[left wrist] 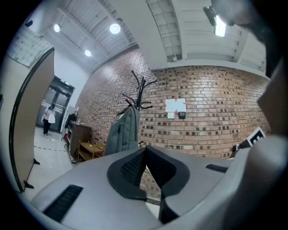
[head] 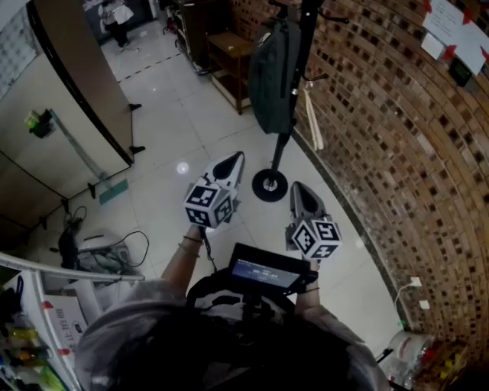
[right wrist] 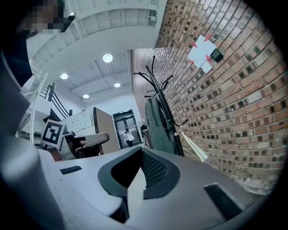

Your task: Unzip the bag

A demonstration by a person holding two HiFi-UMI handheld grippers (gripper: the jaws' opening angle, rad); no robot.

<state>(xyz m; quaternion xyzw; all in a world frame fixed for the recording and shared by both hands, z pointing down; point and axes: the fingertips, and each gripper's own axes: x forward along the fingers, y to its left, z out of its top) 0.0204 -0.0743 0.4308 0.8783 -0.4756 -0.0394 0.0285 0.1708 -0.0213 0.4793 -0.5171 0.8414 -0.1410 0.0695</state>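
Observation:
A grey-green backpack (head: 273,72) hangs on a black coat stand (head: 270,183) by the brick wall; it also shows as the backpack (left wrist: 122,132) ahead of the left jaws and the backpack (right wrist: 157,126) ahead of the right ones. My left gripper (head: 235,160) and right gripper (head: 298,189) are held side by side, well short of the bag. Both are shut with nothing between their pads. The left gripper (left wrist: 145,157) and right gripper (right wrist: 140,155) point towards the stand.
A curved brick wall (head: 397,130) runs along the right. A small wooden table (head: 229,53) stands behind the coat stand. A partition wall (head: 69,92) is at the left, with a mop (head: 84,160) leaning by it. A person (head: 116,19) stands far off.

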